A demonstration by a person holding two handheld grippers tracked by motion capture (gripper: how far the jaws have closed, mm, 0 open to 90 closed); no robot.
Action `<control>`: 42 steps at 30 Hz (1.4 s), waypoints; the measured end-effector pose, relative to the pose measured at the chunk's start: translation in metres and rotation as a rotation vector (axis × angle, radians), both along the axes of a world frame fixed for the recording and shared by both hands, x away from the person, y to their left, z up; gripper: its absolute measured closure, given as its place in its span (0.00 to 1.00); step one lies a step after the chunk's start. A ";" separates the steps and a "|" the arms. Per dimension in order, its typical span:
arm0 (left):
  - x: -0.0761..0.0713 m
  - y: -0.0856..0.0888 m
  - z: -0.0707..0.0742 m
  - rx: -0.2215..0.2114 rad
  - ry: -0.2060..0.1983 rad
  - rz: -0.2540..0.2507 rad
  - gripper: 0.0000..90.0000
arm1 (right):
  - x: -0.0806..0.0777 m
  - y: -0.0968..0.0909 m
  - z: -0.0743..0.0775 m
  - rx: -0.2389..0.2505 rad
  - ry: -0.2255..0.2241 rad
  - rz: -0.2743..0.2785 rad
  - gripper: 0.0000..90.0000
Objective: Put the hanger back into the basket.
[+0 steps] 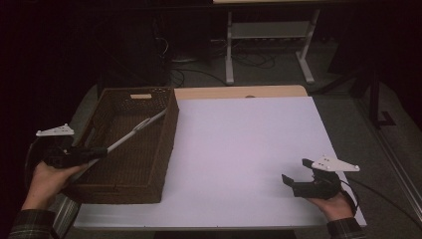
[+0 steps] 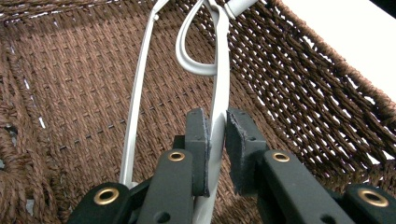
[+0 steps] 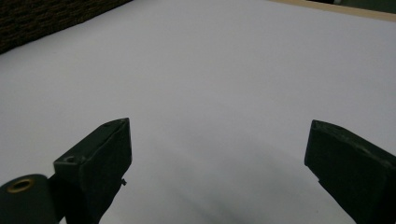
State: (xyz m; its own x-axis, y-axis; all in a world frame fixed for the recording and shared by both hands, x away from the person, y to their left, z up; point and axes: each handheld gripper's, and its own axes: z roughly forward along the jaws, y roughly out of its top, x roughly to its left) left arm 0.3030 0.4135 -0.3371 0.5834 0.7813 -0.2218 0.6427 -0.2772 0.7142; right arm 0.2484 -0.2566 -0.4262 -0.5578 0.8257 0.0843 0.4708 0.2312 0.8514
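The left gripper point(image 2: 215, 154) clamps one arm of the metal tongs point(image 2: 219, 88) inside the wicker basket point(image 1: 164, 149) at left; stiff, light, slippery steel wants a mid-arm grip. The right gripper point(image 1: 297, 174) gapes empty.

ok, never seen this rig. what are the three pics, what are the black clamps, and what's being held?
No robot here: a person holds a two-jaw hand-held gripper in each hand. The high view looks down on the table from the person's side. The other two pictures come from cameras riding on the grippers, looking along their black jaws. The left hand-held gripper is shut on one arm of metal tongs, which reach over a brown woven basket at the table's left, their far end on its right rim. The right hand-held gripper is open and holds nothing, above the bare white sheet covering the table.
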 end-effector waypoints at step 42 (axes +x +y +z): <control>0.000 -0.092 0.031 0.019 -0.180 -0.048 0.11 | -0.001 0.002 0.003 0.006 -0.008 0.018 0.08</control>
